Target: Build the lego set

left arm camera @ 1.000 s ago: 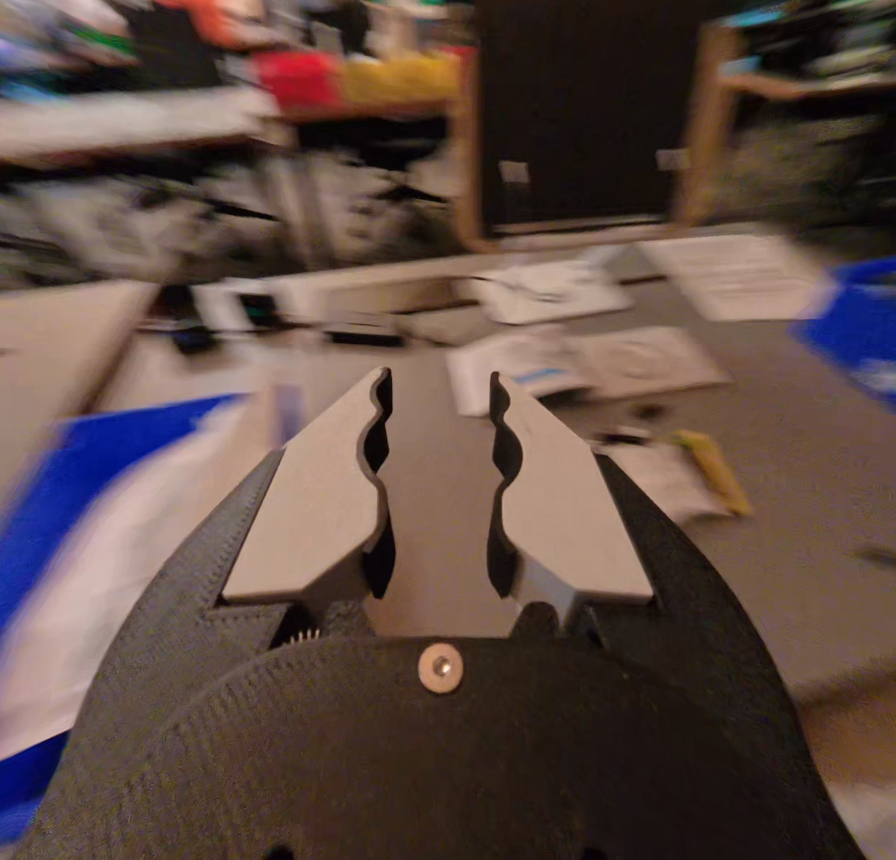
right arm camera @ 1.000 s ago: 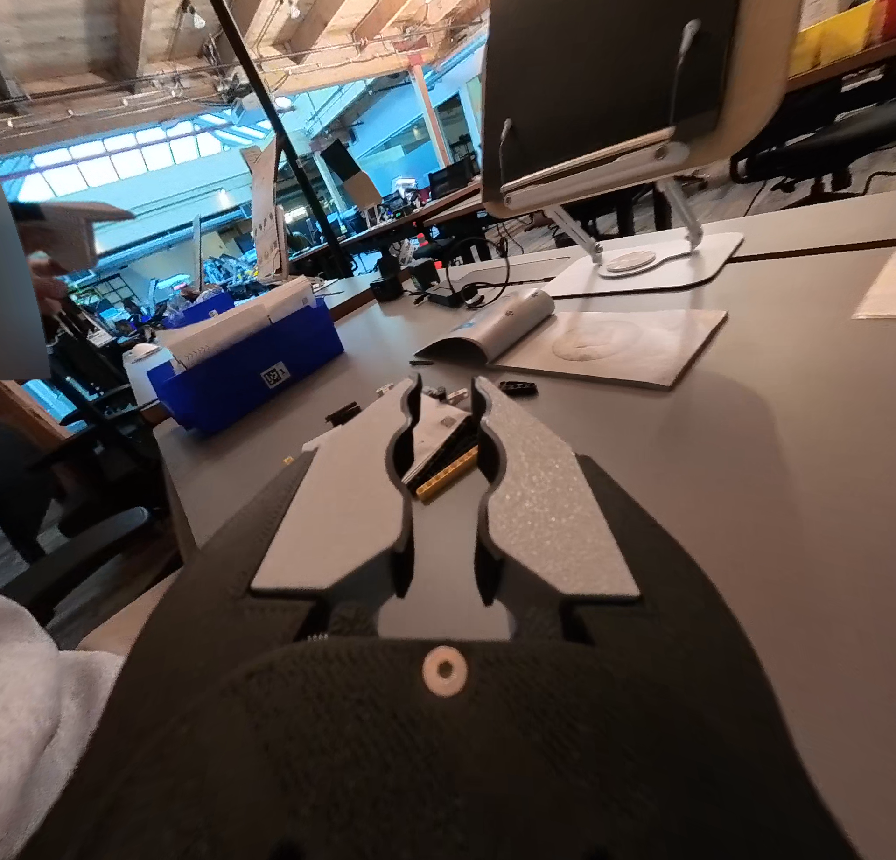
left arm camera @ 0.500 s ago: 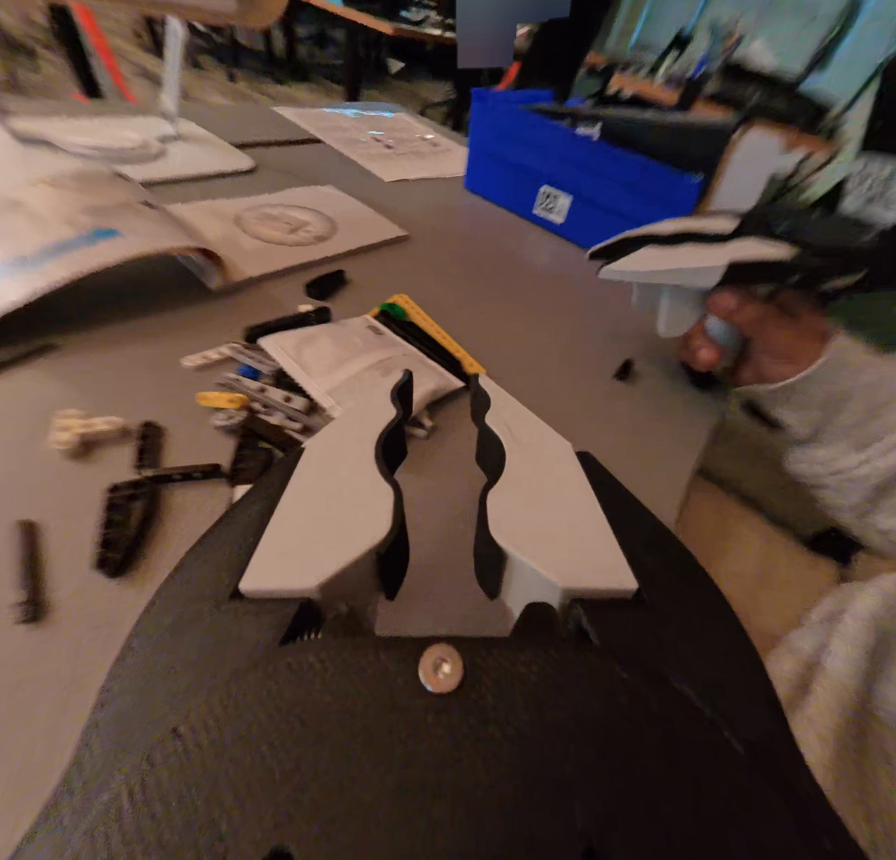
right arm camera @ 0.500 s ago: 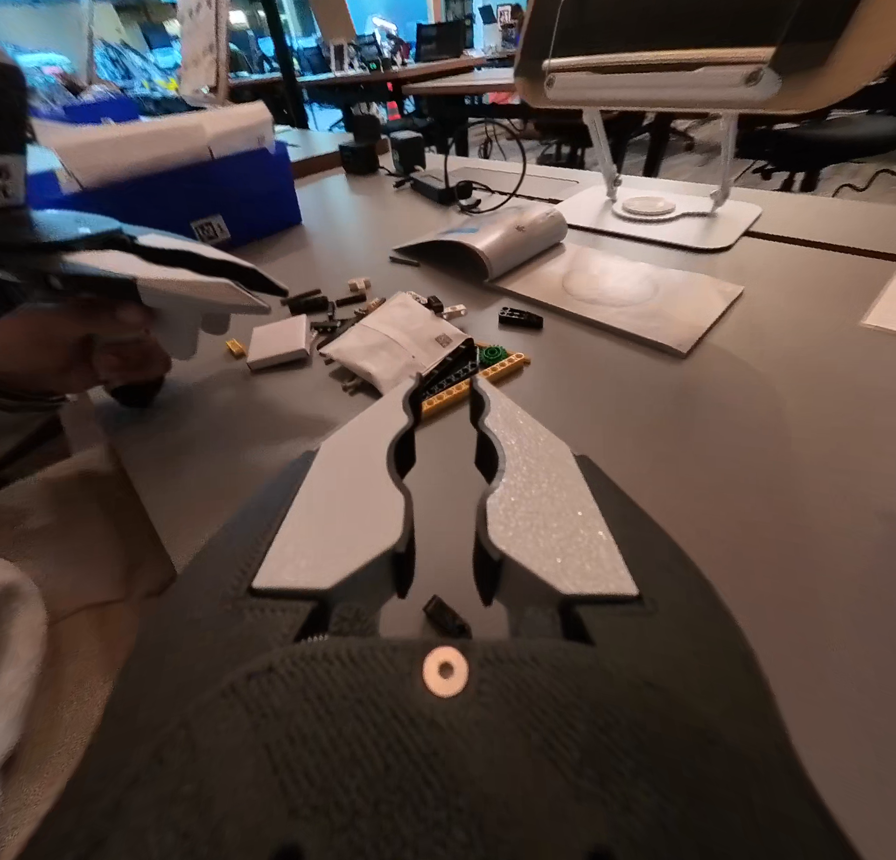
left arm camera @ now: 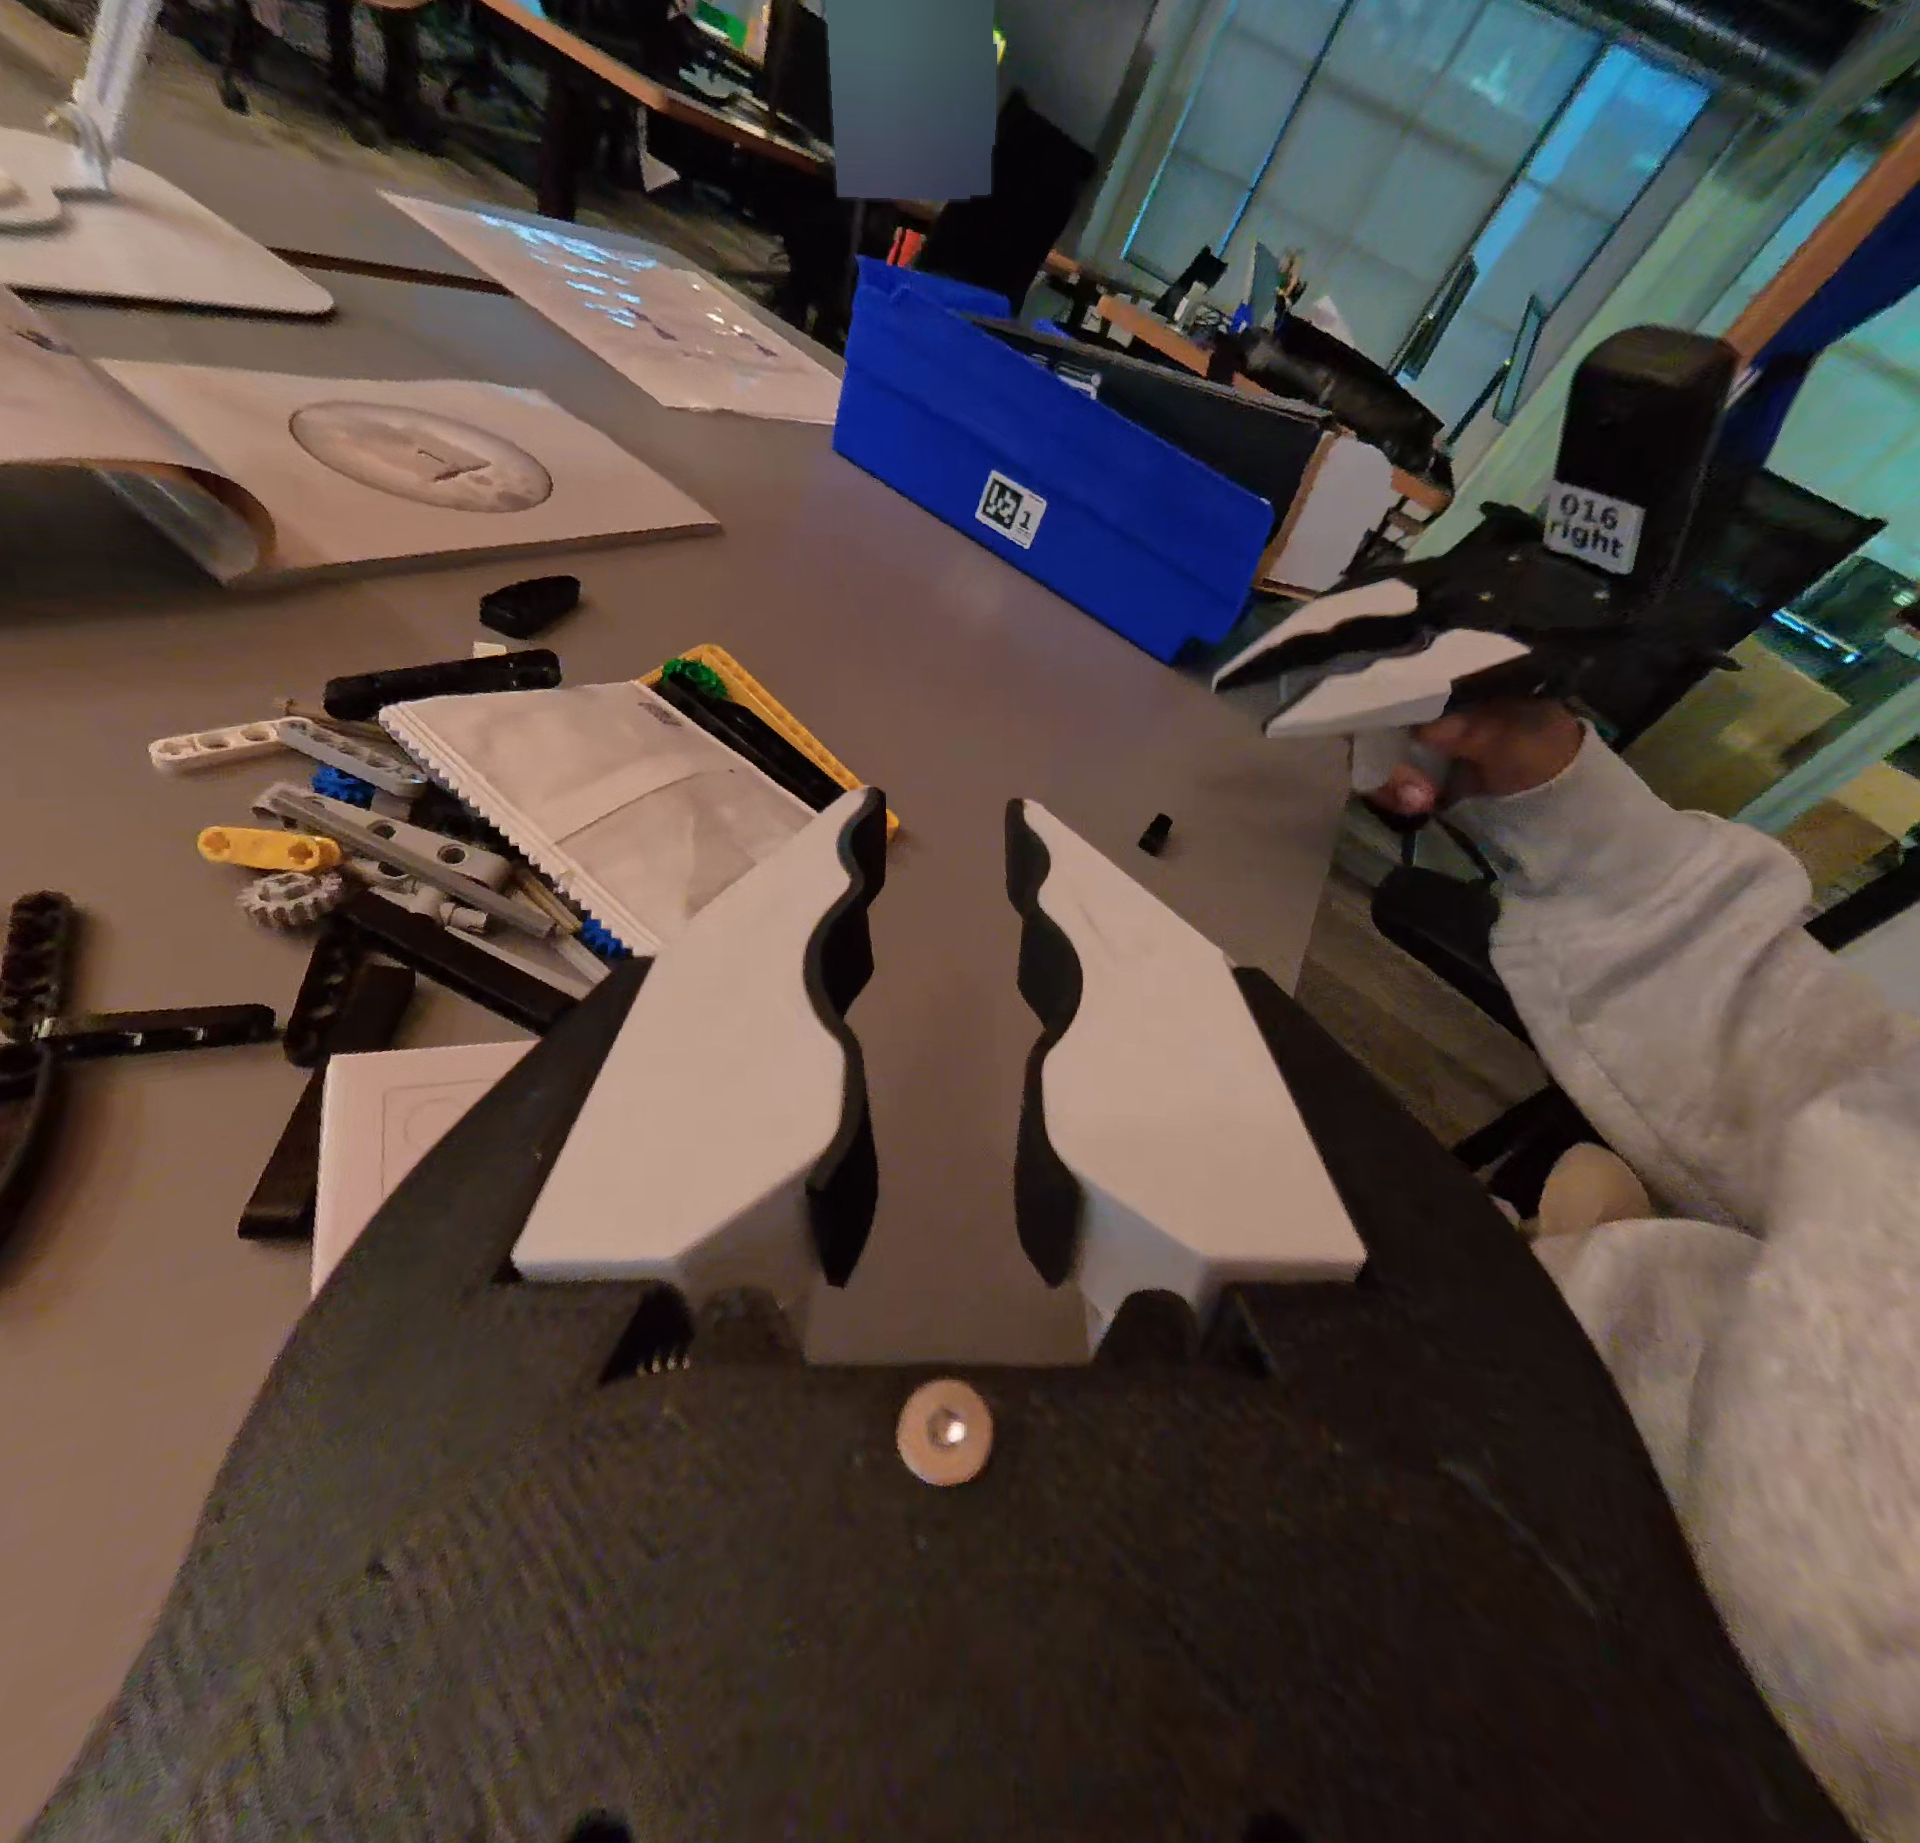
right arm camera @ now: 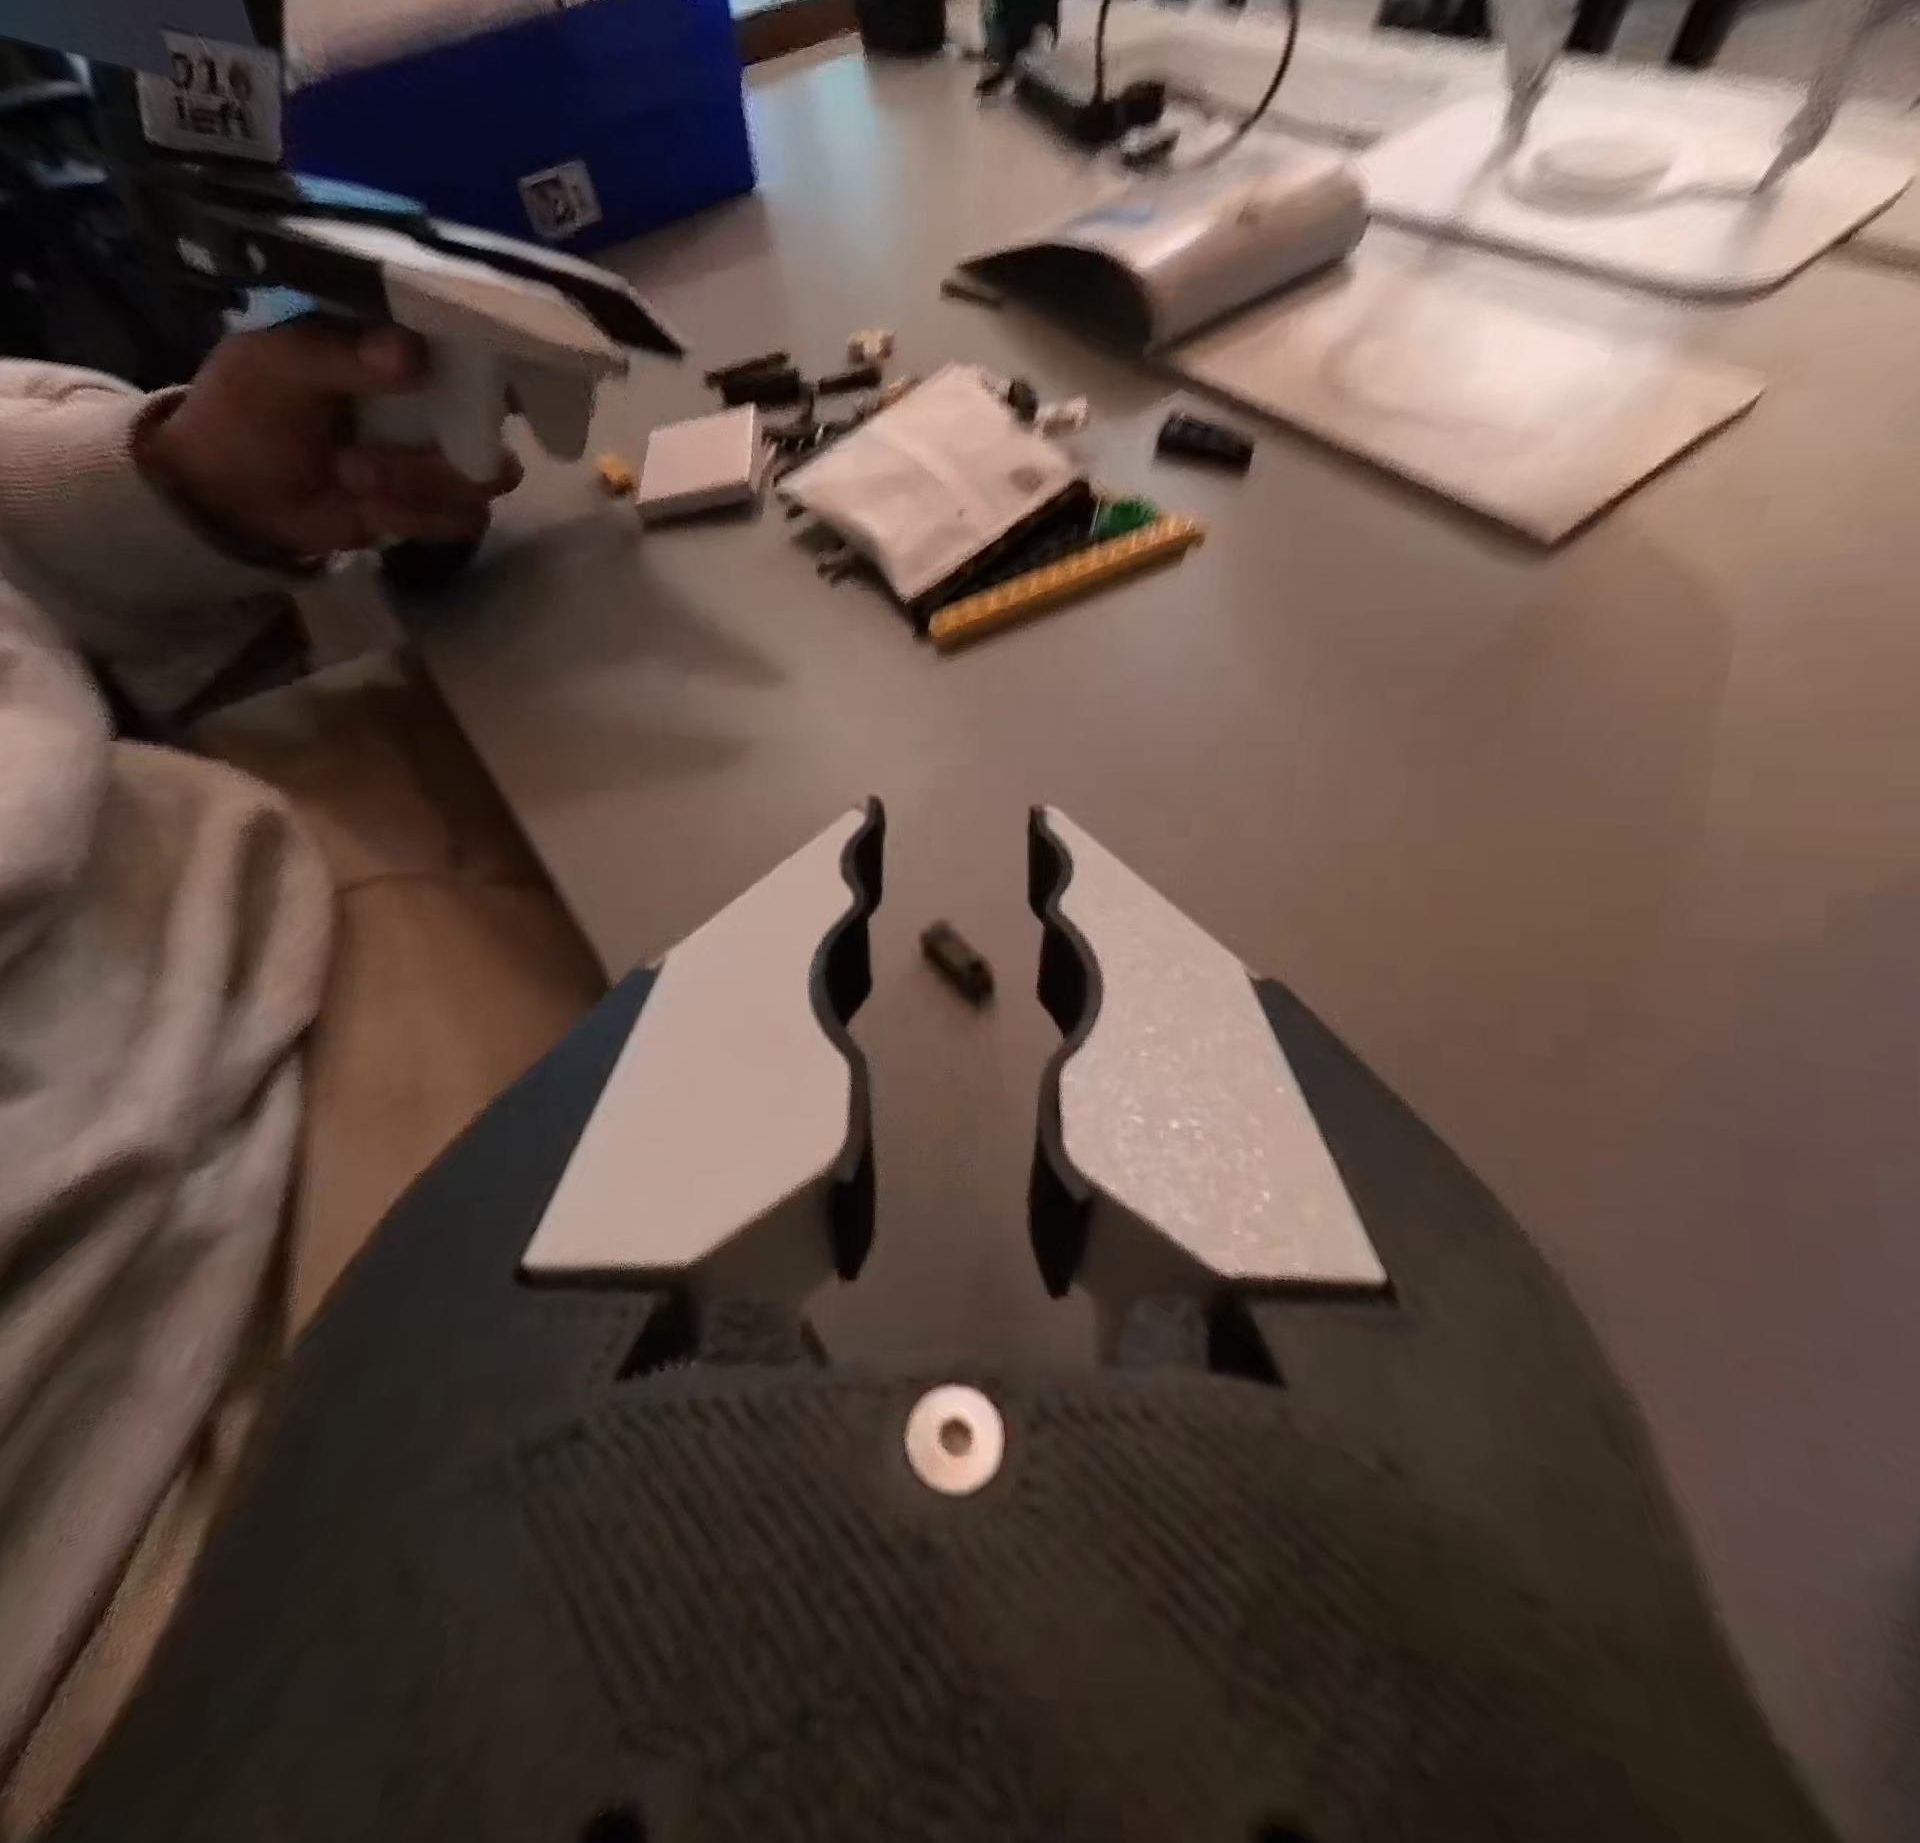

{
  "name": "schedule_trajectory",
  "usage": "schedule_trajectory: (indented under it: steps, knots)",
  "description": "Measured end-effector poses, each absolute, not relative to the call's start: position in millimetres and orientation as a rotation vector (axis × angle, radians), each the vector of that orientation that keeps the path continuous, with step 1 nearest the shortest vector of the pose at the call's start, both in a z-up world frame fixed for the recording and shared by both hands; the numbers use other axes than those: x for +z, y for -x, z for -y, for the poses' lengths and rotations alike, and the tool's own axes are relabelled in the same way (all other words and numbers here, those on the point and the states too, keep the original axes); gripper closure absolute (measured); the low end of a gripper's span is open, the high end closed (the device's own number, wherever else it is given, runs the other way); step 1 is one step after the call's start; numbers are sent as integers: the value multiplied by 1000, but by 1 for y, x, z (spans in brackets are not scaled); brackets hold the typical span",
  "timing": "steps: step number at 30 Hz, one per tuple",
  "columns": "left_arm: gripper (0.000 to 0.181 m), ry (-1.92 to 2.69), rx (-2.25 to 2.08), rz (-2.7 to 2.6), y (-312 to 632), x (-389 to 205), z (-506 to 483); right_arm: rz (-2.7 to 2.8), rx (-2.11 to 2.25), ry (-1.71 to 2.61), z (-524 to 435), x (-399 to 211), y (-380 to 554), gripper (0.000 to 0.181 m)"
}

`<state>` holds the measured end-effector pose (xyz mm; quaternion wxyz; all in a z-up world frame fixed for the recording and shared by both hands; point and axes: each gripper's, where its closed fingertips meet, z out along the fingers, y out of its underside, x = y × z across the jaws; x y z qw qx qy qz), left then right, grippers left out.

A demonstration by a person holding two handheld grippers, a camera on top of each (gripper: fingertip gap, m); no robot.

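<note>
Loose Lego pieces lie in a pile on the grey table (left arm camera: pixel 935 588): a clear plastic bag (left arm camera: pixel 613 785), a yellow frame (left arm camera: pixel 769 713) with a green gear, black and grey beams, and a white box (left arm camera: pixel 405 1149). My left gripper (left arm camera: pixel 945 817) is open and empty, just right of the pile. My right gripper (right arm camera: pixel 954 817) is open and hovers over a small black pin (right arm camera: pixel 956 962) that lies on the table between its fingers. The pin (left arm camera: pixel 1153 832) and the right gripper (left arm camera: pixel 1242 697) also show in the left wrist view. The bag (right arm camera: pixel 935 474), the frame (right arm camera: pixel 1070 578) and the left gripper (right arm camera: pixel 634 333) show in the right wrist view.
An open instruction booklet (left arm camera: pixel 395 463) lies behind the pile. A blue bin (left arm camera: pixel 1039 484) stands at the table's far edge. A white stand base (right arm camera: pixel 1662 193) and cables sit at the back. The table's near edge (right arm camera: pixel 520 785) runs left of my right gripper. Some 20 centimetres of space lies between my two pairs of fingers.
The left view swung from a blurred room onto the Lego pile and steadied. The right gripper tipped down and drew back, so the black pin now lies between its fingers. Both stay open.
</note>
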<state>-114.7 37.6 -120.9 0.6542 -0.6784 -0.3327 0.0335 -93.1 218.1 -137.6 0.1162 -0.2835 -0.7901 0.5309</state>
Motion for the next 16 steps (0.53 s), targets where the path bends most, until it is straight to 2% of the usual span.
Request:
schedule_trajectory:
  steps: [7,12,16]
  knots:
    - [161,1531,8,821,121,-128,-37,2515,1361,838,-221,-186,87,153]
    - [161,1541,4,836,123,-130,-38,2569,1247,754,-210,-196,87,175]
    - [161,1551,-28,863,125,-135,-39,2460,1340,725,-190,-179,99,176]
